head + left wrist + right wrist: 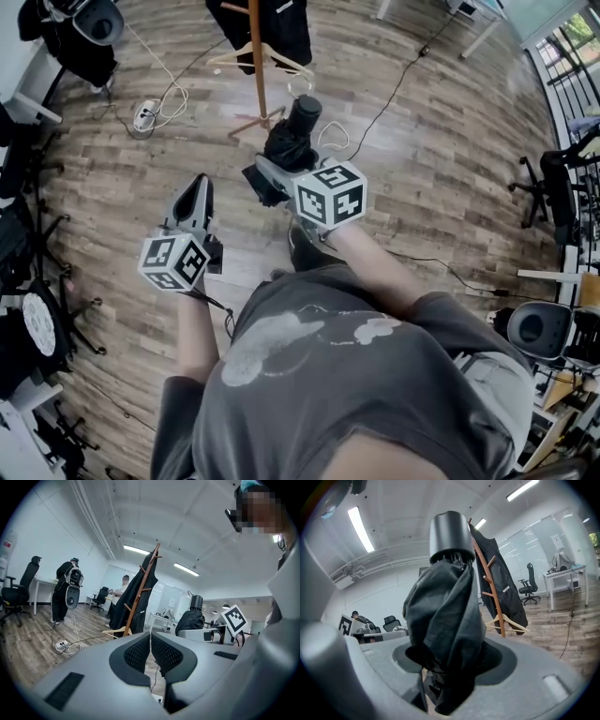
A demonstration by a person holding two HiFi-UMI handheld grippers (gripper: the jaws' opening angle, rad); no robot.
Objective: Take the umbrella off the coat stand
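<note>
A folded black umbrella (289, 139) with a round black cap is held off the coat stand by my right gripper (268, 178), which is shut on its bunched fabric. In the right gripper view the umbrella (443, 616) stands upright between the jaws of the right gripper (445, 670) and fills the middle. The wooden coat stand (258, 58) stands beyond it, apart from it, with a black coat (499, 581) and a wooden hanger (506, 623) on it. My left gripper (196, 201) is at the left, shut with nothing in it. Its pads (161, 653) meet, and the coat stand (142, 597) and umbrella (190, 619) show beyond them.
A power strip (144, 114) with a coiled white cable lies on the wood floor left of the stand. A black cable (394, 89) runs across the floor at the right. Office chairs (548, 187) and desks line the edges. A person with a backpack (63, 592) stands far off.
</note>
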